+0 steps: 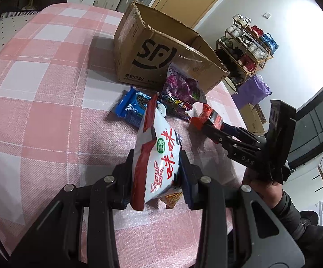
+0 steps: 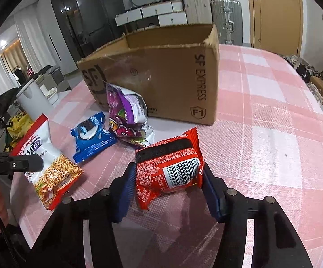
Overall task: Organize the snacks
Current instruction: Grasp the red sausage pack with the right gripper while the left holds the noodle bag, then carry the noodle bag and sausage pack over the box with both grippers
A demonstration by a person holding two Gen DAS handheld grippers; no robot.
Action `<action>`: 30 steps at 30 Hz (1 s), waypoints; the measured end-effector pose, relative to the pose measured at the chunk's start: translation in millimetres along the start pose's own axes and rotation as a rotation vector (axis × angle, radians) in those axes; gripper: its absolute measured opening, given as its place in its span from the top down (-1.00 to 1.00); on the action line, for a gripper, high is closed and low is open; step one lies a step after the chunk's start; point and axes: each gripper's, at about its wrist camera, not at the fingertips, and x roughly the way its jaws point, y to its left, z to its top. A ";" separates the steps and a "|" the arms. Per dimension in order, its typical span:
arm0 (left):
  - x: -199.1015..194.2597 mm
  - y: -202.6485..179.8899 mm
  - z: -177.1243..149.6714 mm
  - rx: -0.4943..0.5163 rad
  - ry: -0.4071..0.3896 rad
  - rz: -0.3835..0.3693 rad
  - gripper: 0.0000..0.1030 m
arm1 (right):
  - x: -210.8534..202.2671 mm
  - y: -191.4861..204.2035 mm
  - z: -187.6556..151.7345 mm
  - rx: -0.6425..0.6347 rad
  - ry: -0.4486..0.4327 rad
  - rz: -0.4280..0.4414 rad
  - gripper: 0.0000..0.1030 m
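Left to right: left gripper [image 1: 157,176] clamped on the white-and-red noodle-snack bag [image 1: 156,154], held by its lower part with most of the bag above the pads, hence liable to flop or slide out on a quick swing toward the open cardboard box [image 2: 161,76] at twelve o'clock. Blue cookie pack [image 2: 93,137] and purple candy bag [image 2: 128,114] loose on the checked tablecloth [image 2: 273,134], at ten and eleven o'clock of the right gripper [image 2: 169,178], just before the box wall, exposed to a knock. Right gripper closed against both sides of the red packet [image 2: 170,167]; soft wrapper, so possible buckling or slipping free on lifting.
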 end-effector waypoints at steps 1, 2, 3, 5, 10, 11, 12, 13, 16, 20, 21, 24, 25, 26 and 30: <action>-2.3 -1.2 -0.3 0.000 -0.003 0.000 0.37 | -2.6 -0.3 -0.7 0.003 -0.006 0.001 -0.10; -4.0 -2.5 -0.5 0.002 -0.007 0.003 0.37 | -6.2 -0.3 -0.7 0.007 -0.015 0.003 -0.10; -6.1 -3.7 -0.7 0.003 -0.014 0.009 0.37 | -10.1 0.1 -1.0 0.010 -0.024 0.010 -0.10; -12.3 -4.7 -0.8 -0.002 -0.036 0.017 0.37 | -19.1 0.5 -1.8 0.024 -0.042 0.042 -0.10; -28.0 -12.0 2.5 0.010 -0.078 0.026 0.37 | -42.8 0.7 -3.9 0.078 -0.092 0.130 -0.10; -30.3 -13.9 3.3 0.015 -0.082 0.027 0.37 | -47.9 1.3 -3.2 0.084 -0.103 0.143 -0.10; -33.0 -16.3 4.2 0.020 -0.088 0.027 0.37 | -53.2 2.6 -2.4 0.089 -0.115 0.152 -0.10; -35.6 -19.7 5.6 0.029 -0.092 0.026 0.37 | -58.4 4.1 -1.5 0.090 -0.125 0.156 -0.10; -43.0 -27.1 9.3 0.048 -0.110 0.031 0.37 | -74.1 9.6 5.2 0.080 -0.157 0.170 -0.10; -53.8 -34.2 18.6 0.055 -0.137 0.031 0.37 | -95.1 19.1 13.1 0.059 -0.198 0.185 -0.10; -56.4 -36.8 21.7 0.061 -0.144 0.033 0.37 | -98.8 19.6 15.3 0.056 -0.204 0.189 -0.10; -61.8 -45.3 32.1 0.086 -0.157 0.043 0.37 | -111.1 19.6 22.1 0.073 -0.227 0.231 -0.10; -63.0 -48.1 35.8 0.097 -0.157 0.047 0.37 | -113.9 17.8 25.0 0.086 -0.230 0.247 -0.10; -64.1 -50.7 39.3 0.106 -0.159 0.051 0.37 | -115.7 17.3 27.3 0.092 -0.234 0.253 -0.10; -67.8 -58.1 56.9 0.133 -0.171 0.059 0.37 | -123.5 15.6 40.8 0.085 -0.255 0.242 -0.10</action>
